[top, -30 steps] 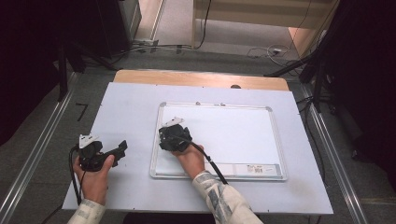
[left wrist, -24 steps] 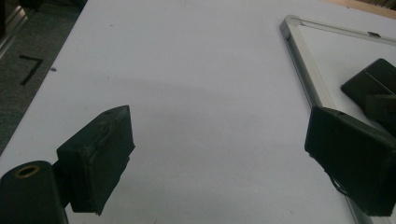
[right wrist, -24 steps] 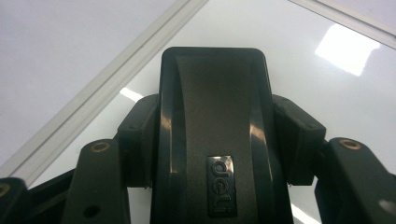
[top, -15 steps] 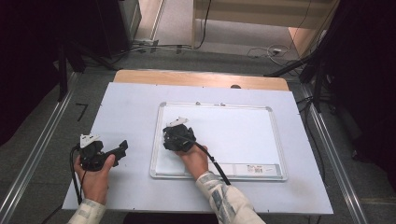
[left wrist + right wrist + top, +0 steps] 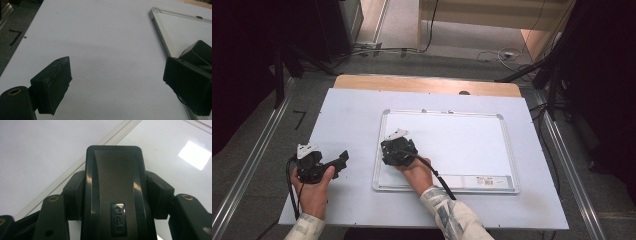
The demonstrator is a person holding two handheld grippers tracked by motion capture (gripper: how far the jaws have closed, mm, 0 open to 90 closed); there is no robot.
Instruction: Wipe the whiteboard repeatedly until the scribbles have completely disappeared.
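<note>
In the high view the right gripper (image 5: 396, 150) sits left of centre in the frame, over the left part of the whiteboard (image 5: 462, 135), which lies flat on the white table (image 5: 347, 110). The person's right hand (image 5: 417, 172) holds the gripper from below in the picture, with a patterned sleeve (image 5: 447, 215) running to the bottom edge and a black cable (image 5: 434, 172) trailing back over the board's lower rim.

In the right gripper view its fingers (image 5: 75, 195) are closed against both sides of a black eraser (image 5: 115, 187), which fills the middle of the frame and carries a small raised logo on its glossy back. The eraser stands over the board's surface close to the board's metal rim (image 5: 75, 170), which runs diagonally from the lower left to the upper middle of that frame; whether the eraser touches the board I cannot tell. A bright square of light reflects off the board at the upper right.

The left gripper (image 5: 319, 164) is at the lower left of the high view, resting on or just above the bare table, well apart from the board, held by the left hand (image 5: 314, 192). In the left gripper view its fingers (image 5: 53, 85) stand wide apart with only bare table between them, and the board's corner (image 5: 156, 15) shows at the upper right of that frame.
</note>
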